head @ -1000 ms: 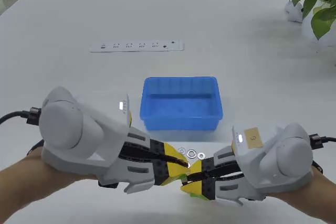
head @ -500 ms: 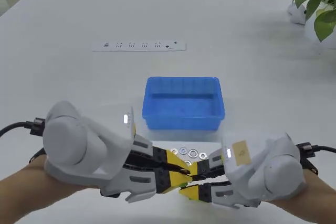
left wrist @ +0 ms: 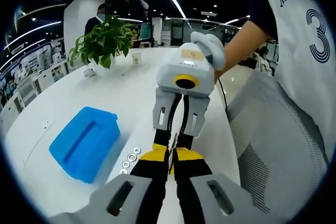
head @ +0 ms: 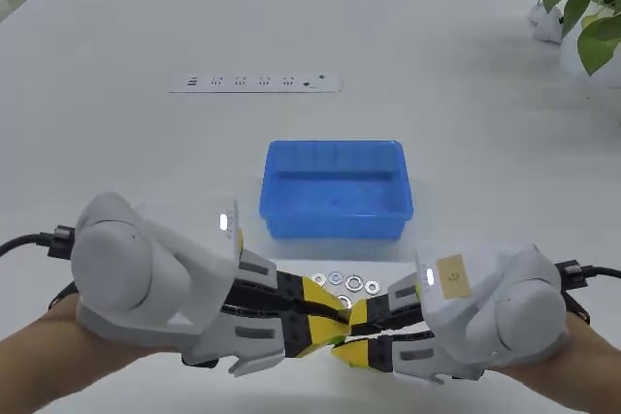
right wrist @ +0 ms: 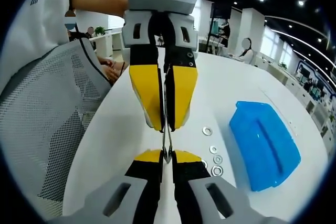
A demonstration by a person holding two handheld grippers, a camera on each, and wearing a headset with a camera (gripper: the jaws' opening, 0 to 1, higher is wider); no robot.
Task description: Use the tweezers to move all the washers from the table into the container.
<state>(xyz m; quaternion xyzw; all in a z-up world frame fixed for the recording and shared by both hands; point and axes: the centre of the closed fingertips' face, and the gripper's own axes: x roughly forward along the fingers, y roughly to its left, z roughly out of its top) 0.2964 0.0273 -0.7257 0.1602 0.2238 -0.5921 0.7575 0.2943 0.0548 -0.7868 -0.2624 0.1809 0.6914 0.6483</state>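
On the left gripper (left wrist: 172,156), fingers (left wrist: 156,155) drawn together on the tweezers (right wrist: 165,129), a thin metal strip running straight out between the yellow tips. On the right gripper (right wrist: 166,157), fingers (right wrist: 148,156) likewise pressed onto the same strip from the opposite end. Both tools clamp it nose to nose, low over the desk (head: 456,104) and close to the person. Change over the last second: the right gripper has dropped and swung into line with the left one, uncovering more of the washers (head: 353,284). Five count now, flat on the desk just beyond the joined tips: a loose row of four, and one nearer the tips than the rest. Blue container (head: 336,225) stands just behind the row, open side up; no washer seen in it. Reading: this looks like a handover or re-seating of the tweezers between the two grippers, not a pick. Moving of washers not yet begun; one gripper must let go before the tweezers' points can reach a washer. Which end of the tweezers faces which gripper, cannot tell.
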